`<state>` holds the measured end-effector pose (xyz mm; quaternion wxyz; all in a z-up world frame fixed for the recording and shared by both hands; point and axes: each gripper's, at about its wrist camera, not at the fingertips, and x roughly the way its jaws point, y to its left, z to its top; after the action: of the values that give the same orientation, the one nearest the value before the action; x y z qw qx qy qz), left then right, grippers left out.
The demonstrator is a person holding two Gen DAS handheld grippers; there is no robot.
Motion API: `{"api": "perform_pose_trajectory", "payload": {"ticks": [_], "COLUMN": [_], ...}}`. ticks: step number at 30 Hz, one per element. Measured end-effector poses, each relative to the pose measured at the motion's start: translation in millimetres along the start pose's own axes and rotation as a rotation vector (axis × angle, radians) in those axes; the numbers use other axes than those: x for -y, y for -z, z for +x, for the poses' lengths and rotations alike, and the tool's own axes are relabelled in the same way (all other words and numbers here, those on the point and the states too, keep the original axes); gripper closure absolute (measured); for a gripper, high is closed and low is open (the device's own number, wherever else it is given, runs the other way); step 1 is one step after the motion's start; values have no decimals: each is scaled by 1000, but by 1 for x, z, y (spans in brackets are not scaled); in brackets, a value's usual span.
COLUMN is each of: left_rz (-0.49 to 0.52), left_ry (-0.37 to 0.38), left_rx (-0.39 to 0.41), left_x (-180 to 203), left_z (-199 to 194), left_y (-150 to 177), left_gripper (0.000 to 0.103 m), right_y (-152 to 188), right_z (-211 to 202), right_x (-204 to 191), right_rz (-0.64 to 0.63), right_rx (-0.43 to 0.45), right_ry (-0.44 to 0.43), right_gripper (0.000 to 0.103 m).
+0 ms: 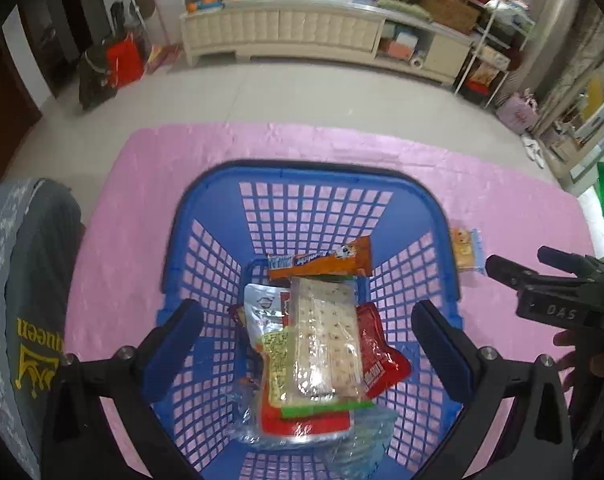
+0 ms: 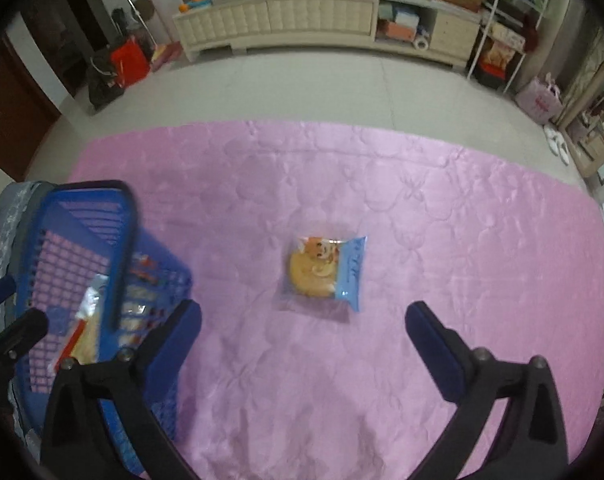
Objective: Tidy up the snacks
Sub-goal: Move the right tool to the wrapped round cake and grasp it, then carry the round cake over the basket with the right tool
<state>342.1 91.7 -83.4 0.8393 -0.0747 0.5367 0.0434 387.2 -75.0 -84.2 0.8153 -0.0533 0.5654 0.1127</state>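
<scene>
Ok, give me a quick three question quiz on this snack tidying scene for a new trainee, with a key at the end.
1. True or false: the blue basket already holds several snacks.
2. Which snack lies outside it on the pink cloth? A) pastry packet B) orange bar C) red pouch
3. Fill in: the right gripper has its jaws ____ and holds nothing.

Key: 1 true. 2 A. 3 open.
</scene>
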Motion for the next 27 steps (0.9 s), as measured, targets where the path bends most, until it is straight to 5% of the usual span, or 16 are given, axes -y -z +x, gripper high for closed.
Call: {"api": "perform_pose_trajectory", "payload": {"ticks": [4, 15, 20, 27], "left_rz": [-29, -28, -18, -4], "left_ry": [12, -1, -2, 37], "left_rx": [-36, -59, -51, -16], "left_x": [0, 3, 3, 9], "left_z": [17, 35, 39, 29], "left_y": [-10, -26, -30, -24], "left_gripper": [0, 0, 0, 0], "right_y": [-6, -17, -19, -1], "right_z": [36, 82, 101, 86], "right_x": [5, 12, 14, 19], "right_rz": [-6, -23, -32, -22], "right_rx": [-79, -103, -143, -106], "right_ry": [-32, -23, 37, -29], "right_gripper": [0, 2, 30, 42]}}
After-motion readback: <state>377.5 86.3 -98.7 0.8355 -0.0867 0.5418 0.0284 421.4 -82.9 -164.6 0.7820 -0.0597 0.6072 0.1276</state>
